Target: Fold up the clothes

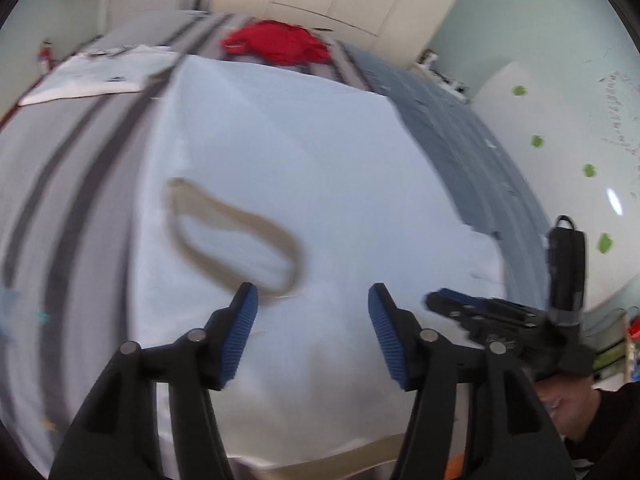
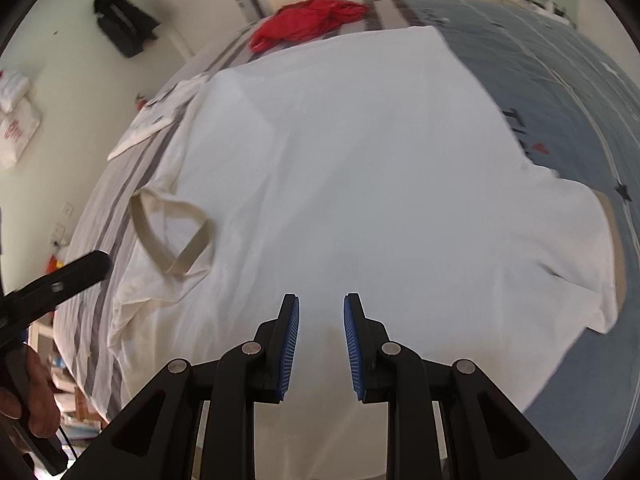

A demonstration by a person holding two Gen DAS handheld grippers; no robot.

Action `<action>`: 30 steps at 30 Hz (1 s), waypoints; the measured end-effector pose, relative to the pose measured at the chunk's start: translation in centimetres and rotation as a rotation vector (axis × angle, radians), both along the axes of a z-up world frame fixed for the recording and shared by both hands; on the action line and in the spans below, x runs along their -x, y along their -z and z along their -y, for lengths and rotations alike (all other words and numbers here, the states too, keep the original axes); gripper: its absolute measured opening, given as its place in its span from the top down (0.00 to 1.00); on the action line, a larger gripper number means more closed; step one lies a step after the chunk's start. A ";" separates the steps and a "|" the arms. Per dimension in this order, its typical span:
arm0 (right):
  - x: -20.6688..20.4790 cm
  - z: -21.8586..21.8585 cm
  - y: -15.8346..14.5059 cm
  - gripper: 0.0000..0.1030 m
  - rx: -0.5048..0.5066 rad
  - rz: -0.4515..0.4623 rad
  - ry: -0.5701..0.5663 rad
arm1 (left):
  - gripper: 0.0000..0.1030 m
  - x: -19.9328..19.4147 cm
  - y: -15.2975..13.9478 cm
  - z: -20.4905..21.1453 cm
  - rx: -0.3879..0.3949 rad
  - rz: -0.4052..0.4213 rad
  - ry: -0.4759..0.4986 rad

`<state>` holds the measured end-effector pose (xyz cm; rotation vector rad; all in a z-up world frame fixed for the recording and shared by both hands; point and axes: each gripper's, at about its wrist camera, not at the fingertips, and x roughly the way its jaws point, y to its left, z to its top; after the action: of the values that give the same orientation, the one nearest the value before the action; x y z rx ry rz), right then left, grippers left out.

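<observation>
Bed (image 2: 560,80) with striped and blue cover. White T-shirt (image 2: 340,160) spread flat across it, tan collar (image 2: 172,236) toward left. Red garment (image 2: 308,20) bunched at far end. Left gripper (image 1: 312,312) wide apart, empty. Right gripper (image 2: 320,320) narrower, nothing between pads.

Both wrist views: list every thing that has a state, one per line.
White T-shirt with beige collar: spread flat on the bed, one side folded in, no fingers gripping it.
Red garment: crumpled, unfolded, at the far end of the bed.
White printed garment: lying flat beside the T-shirt.
Left gripper: open, empty.
Right gripper: fingers apart, nothing between them.
</observation>
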<state>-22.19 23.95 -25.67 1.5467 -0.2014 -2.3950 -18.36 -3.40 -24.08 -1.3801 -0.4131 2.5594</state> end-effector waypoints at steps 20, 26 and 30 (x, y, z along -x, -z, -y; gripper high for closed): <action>4.7 10.5 3.2 0.69 0.123 0.018 -0.100 | 0.97 12.8 6.4 5.9 0.163 0.057 0.019; 7.0 12.0 4.9 0.74 0.099 0.073 -0.123 | 0.97 14.5 4.8 5.0 0.117 0.014 0.067; 7.6 10.9 5.1 0.94 0.119 0.104 -0.102 | 0.97 16.9 4.2 2.6 0.089 -0.002 0.131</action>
<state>-29.78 13.07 -30.77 1.5881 -0.2741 -2.1865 -35.31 -5.97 -28.23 -1.3853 -0.2035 2.5000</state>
